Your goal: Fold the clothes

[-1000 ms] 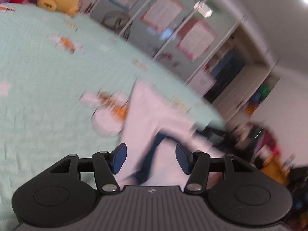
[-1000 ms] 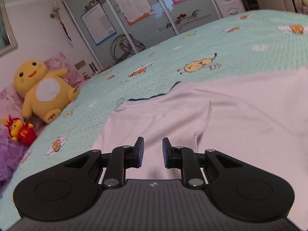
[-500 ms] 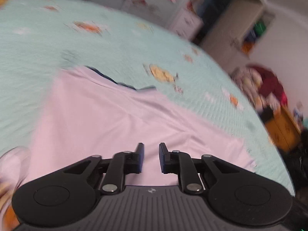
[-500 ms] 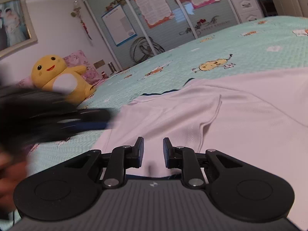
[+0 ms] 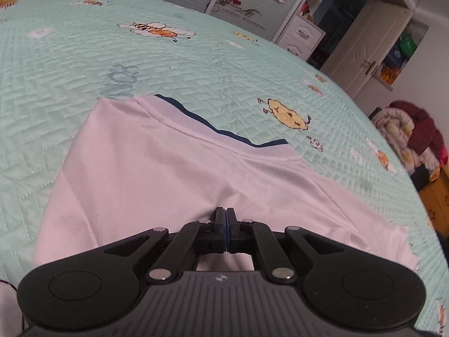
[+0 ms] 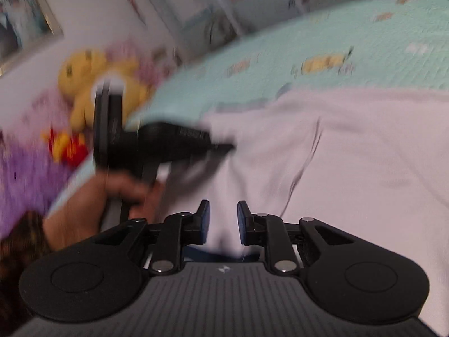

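Lying flat on the bed (image 5: 140,56), the shirt (image 5: 157,168) runs collar-far; left tongs (image 5: 226,213) are clenched on its cloth, right tongs (image 6: 223,213) released just above.

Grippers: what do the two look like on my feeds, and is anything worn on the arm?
Both the left gripper and the right gripper are matte black: a ribbed grey-black body with a small logo, two round discs at the sides, linkage arms with silver rivets, and fingers with blue pads. No cables show. A dark patterned sleeve covers the wrist in the right view.
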Available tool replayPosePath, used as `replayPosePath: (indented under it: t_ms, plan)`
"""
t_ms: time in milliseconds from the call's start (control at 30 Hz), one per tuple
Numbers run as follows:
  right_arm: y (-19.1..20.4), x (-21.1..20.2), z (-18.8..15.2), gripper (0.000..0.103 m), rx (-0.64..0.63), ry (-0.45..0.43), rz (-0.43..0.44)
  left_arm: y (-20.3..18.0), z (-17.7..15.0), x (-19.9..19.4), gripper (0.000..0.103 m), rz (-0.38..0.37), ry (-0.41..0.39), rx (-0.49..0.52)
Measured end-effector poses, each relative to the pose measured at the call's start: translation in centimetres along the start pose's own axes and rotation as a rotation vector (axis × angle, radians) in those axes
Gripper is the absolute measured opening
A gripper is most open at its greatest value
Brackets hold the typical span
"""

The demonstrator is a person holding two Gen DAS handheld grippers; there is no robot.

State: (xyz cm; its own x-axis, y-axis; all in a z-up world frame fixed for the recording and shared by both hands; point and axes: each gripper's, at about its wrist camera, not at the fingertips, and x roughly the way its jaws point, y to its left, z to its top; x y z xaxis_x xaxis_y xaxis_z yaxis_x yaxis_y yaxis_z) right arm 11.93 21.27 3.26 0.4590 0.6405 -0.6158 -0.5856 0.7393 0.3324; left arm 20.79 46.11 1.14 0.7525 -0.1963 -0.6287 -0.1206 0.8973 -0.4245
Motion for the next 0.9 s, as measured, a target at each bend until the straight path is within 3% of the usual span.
replayPosePath:
  t_ms: [33, 233, 333, 400, 433, 533, 567, 667, 700, 733, 900]
  plan:
    - [-0.2, 0.0, 0.0, 0.021, 0.013, -0.009, -0.003, 0.0, -0.1, 0.0, 0.005, -0.004, -0.007, 0.003]
    - [-1.0, -0.5, 0.1, 0.022, 0.085, -0.088, 0.017, -0.9, 0.0, -2.7, 0.005, 0.047, -0.049, -0.046]
    - [-1.6, 1.1, -0.3, 0.018, 0.051, -0.032, 0.019, -1.4, -0.6, -9.2, 0.005, 0.046, -0.124, -0.054]
    - [-1.5, 1.1, -0.4, 0.018, 0.027, -0.046, 0.019, -1.2, -2.1, -15.0, 0.008, 0.038, -0.141, -0.049]
    - [-1.5, 0.9, -0.2, 0.018, 0.044, -0.046, 0.011, -1.1, -2.9, -18.0, 0.014, 0.034, -0.147, -0.045]
    - [-0.5, 0.0, -0.7, 0.021, 0.084, -0.085, -0.045, -0.4, -7.5, -27.2, 0.053, 0.137, -0.154, 0.028]
    - [0.2, -0.6, -1.1, 0.021, 0.095, -0.101, -0.067, -0.1, -9.6, -29.7, 0.059, 0.196, -0.142, 0.069]
    - [2.7, -5.0, -3.3, 0.023, 0.124, -0.154, -0.042, 1.6, -16.1, -35.7, 0.059, 0.358, -0.088, 0.153]
    - [3.7, -6.8, -4.4, 0.025, 0.138, -0.16, -0.008, 2.5, -18.1, -37.1, 0.059, 0.383, -0.073, 0.136]
    - [4.7, -8.6, -5.6, 0.03, 0.153, -0.164, 0.029, 3.5, -20.0, -38.3, 0.059, 0.4, -0.059, 0.109]
    - [8.6, -16.3, -13.5, 0.03, 0.25, -0.096, 0.146, 6.7, -27.2, -41.5, 0.057, 0.42, -0.017, 0.005]
